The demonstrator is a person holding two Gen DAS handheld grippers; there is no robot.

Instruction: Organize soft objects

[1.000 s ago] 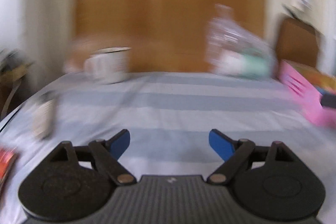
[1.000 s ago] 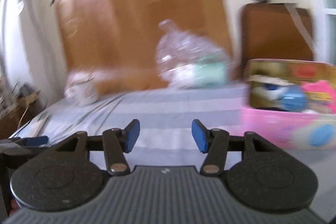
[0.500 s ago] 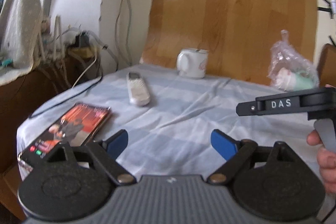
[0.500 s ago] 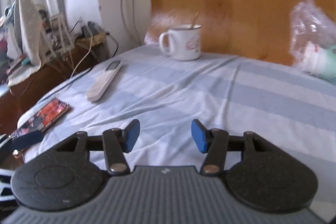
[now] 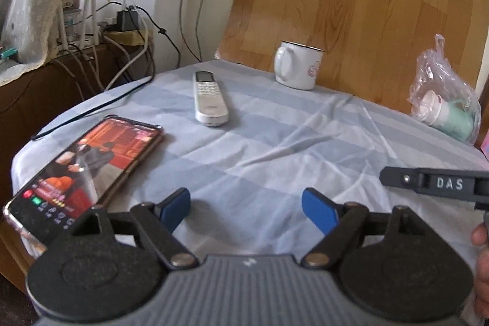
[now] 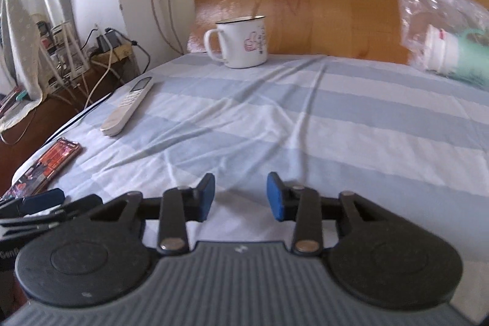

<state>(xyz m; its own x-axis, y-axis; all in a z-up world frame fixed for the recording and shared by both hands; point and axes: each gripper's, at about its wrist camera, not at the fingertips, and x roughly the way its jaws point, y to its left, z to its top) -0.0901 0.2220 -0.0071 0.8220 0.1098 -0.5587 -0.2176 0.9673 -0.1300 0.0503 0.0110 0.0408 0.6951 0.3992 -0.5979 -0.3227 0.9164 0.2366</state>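
Observation:
A blue and white striped cloth (image 5: 275,142) (image 6: 321,127) covers the table, wrinkled across its middle. A crumpled clear plastic bag (image 5: 443,100) (image 6: 440,14) with a white and mint cup inside lies at the far right by the wooden board. My left gripper (image 5: 246,205) hovers low over the cloth's near left part; its jaws are wide and closing, with nothing between them. My right gripper (image 6: 241,196) is over the near middle, its jaws narrower and closing on nothing. In the left wrist view the right gripper's black side bar shows at the right edge.
A white mug (image 5: 298,67) (image 6: 241,42) stands at the back. A white remote (image 5: 209,98) (image 6: 128,106) and a lit phone (image 5: 85,170) (image 6: 45,167) lie on the left. Beyond the table's left edge sit cables and a low wooden cabinet (image 5: 36,93).
Both views have swung left, away from the pink box, onto the phone and remote, and sunk closer to the cloth. The right gripper's jaws have narrowed; the left's have narrowed slightly.

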